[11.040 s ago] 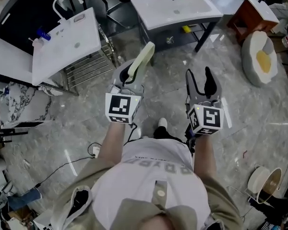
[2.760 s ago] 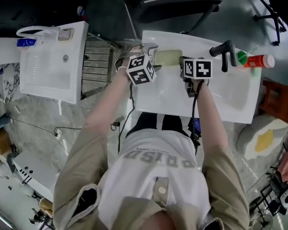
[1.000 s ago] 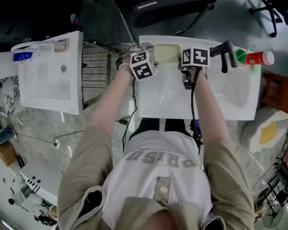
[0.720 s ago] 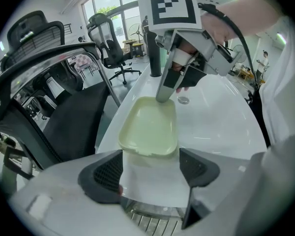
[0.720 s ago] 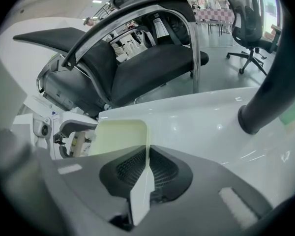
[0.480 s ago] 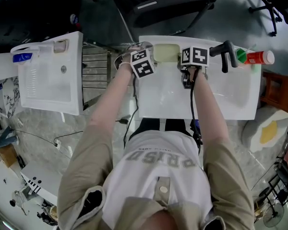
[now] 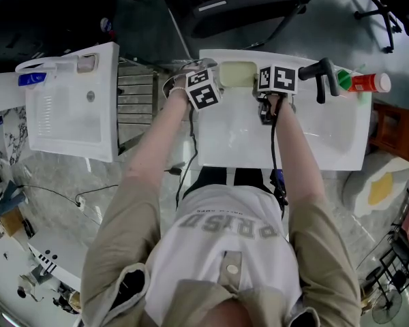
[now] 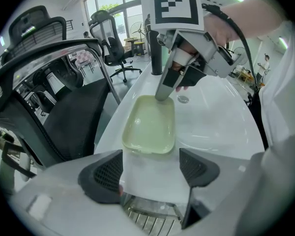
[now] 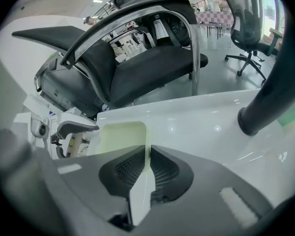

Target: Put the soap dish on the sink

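The pale green soap dish (image 7: 236, 73) lies flat on the back rim of the white sink (image 7: 286, 142), left of the black tap (image 7: 320, 77). My left gripper (image 8: 150, 168) is open just short of the dish's (image 8: 148, 127) near end, with nothing between its pads. My right gripper (image 9: 148, 154) is shut on the thin wall at the other end of the dish (image 9: 119, 136). The left gripper view shows its fingers (image 8: 163, 90) pinching that edge. In the head view both marker cubes flank the dish, and the right gripper's tips are hidden under its cube.
A red bottle with a green cap (image 7: 365, 82) lies on the sink rim right of the tap. A second white sink (image 7: 68, 107) stands to the left, with a metal rack (image 7: 136, 94) between the two. A black office chair (image 7: 252, 5) sits behind the sink.
Eleven seconds ago my left gripper carried the dish away from the sink; now the dish rests on the sink's rim. Over the last second nothing has visibly moved.
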`<state>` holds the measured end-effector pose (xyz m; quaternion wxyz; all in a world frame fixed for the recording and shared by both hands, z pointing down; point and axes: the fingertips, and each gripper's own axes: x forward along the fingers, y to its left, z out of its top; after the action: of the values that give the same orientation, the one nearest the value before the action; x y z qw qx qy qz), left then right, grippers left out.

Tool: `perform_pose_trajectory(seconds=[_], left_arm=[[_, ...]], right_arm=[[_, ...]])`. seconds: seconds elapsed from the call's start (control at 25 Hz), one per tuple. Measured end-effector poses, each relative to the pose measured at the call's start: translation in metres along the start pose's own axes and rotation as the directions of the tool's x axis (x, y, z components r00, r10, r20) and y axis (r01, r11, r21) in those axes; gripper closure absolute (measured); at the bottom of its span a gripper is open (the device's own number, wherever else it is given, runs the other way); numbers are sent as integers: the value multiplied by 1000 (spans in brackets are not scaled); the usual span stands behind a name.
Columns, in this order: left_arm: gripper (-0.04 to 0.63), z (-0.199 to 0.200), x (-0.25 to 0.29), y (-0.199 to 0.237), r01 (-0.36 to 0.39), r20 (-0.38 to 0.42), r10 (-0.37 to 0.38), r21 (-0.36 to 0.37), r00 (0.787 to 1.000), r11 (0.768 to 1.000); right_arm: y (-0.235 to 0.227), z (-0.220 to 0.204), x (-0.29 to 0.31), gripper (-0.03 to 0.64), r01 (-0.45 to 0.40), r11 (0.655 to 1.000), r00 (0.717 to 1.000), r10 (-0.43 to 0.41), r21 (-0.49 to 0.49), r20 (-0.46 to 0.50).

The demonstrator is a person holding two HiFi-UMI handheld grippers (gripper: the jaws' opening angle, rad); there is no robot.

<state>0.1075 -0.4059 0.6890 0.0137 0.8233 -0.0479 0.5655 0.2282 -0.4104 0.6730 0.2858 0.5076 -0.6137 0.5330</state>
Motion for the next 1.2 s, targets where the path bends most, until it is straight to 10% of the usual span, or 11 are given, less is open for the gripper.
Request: perform_pose_trajectory(seconds=[0.64,1.2], left_arm=[[218,27,-35,12,-113,139,124,-88,983,990],[245,63,-149,11,-309,397,550,-526,735,792]], right_arm=[[18,29,-40,494,-39,998,968,48,-42,246],[55,36,-142,482,-10,977,731,154,-215,665]])
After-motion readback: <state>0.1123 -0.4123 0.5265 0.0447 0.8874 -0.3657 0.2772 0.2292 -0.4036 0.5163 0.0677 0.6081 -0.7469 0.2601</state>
